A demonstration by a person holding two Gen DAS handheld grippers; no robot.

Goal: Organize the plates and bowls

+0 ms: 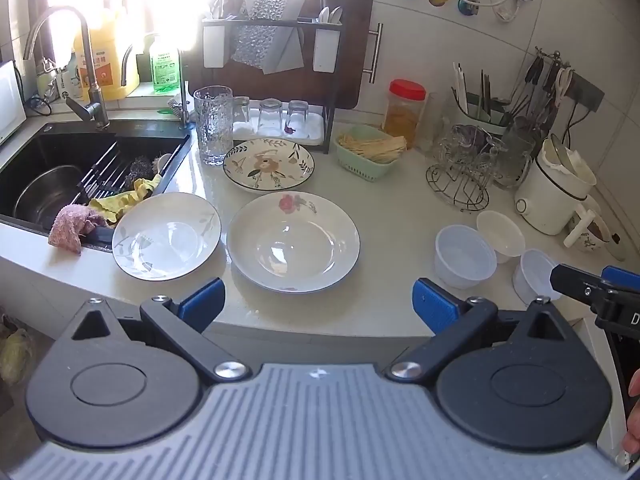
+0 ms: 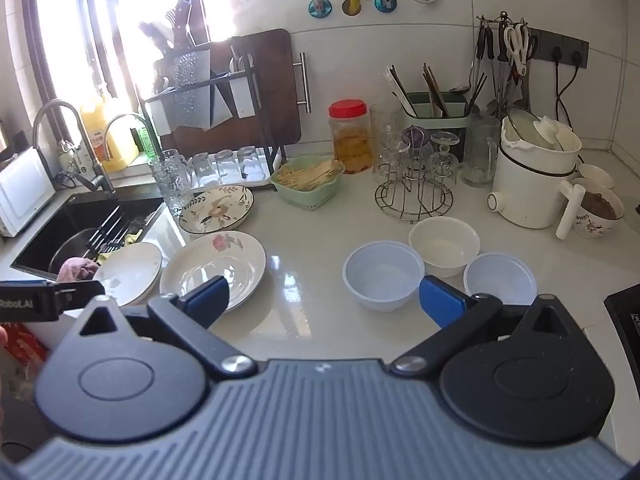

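The left gripper (image 1: pixel 316 304) has its jaws spread as wide as they go, with nothing between the blue pads; it hangs over the front edge of the counter (image 1: pixel 400 216), tilted down toward the big rose plate (image 1: pixel 294 242). The right gripper (image 2: pixel 324 300) is spread just as wide and empty, aimed down at the near plastic bowl (image 2: pixel 383 276).

Outward from the left jaws lie three plates: the rose plate nearest, the leaf-pattern plate (image 1: pixel 167 236) just beside it at the sink edge (image 1: pixel 100 236), and the flowered plate (image 1: pixel 269 165) behind, next to a tall glass (image 1: pixel 213 124). Around the right jaws sit three bowls close together: the near plastic one, a white bowl (image 2: pixel 444 245) behind it, and a second plastic bowl (image 2: pixel 500 278) to the right.

Nothing appears stacked yet, so the task looks to be at its start. The next move probably calls for lowering one gripper to a rim, pinching it, and lifting that piece onto its neighbour. The shallow plate rims, lying flat on glossy stone, will likely need a low approach.
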